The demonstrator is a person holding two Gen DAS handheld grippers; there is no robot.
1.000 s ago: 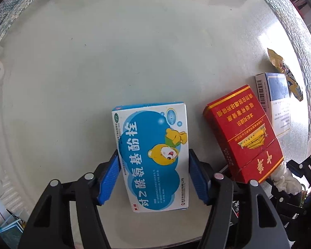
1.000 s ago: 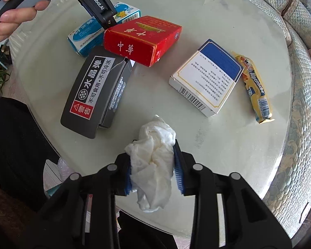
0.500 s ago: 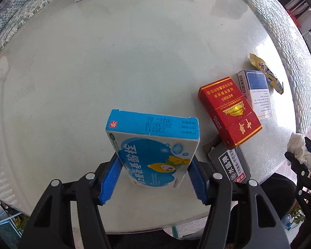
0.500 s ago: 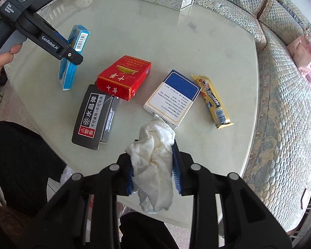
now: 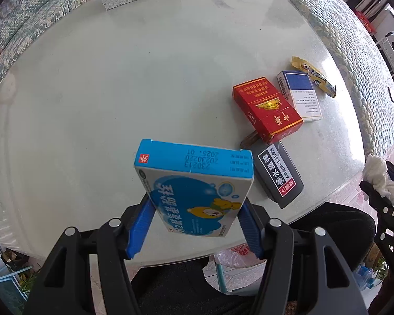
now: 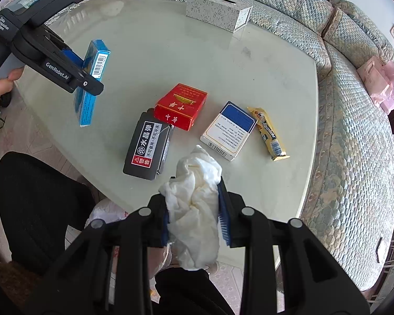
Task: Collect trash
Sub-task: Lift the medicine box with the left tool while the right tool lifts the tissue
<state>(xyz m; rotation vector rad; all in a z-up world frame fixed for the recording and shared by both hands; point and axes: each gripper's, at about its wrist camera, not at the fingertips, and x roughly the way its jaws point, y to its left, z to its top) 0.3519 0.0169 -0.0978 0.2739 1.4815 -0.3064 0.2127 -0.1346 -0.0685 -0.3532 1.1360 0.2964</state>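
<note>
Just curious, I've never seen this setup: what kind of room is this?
Probably a home living room: a round glass-topped table with a patterned upholstered sofa curving around it, and a tissue box on top.

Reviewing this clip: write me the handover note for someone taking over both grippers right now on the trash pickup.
Left gripper: jaws shut on the blue medicine box, held clear above the table.
Right gripper: jaws shut on the crumpled white tissue, also off the table.
Still lying on the table: red cigarette pack, one corner resting on the black box; white and blue box; yellow snack wrapper beside it.
Done: two pieces picked up.
Left: drop both, then collect the other four. No bin is clearly visible. The patterned tissue box is probably not trash.
</note>
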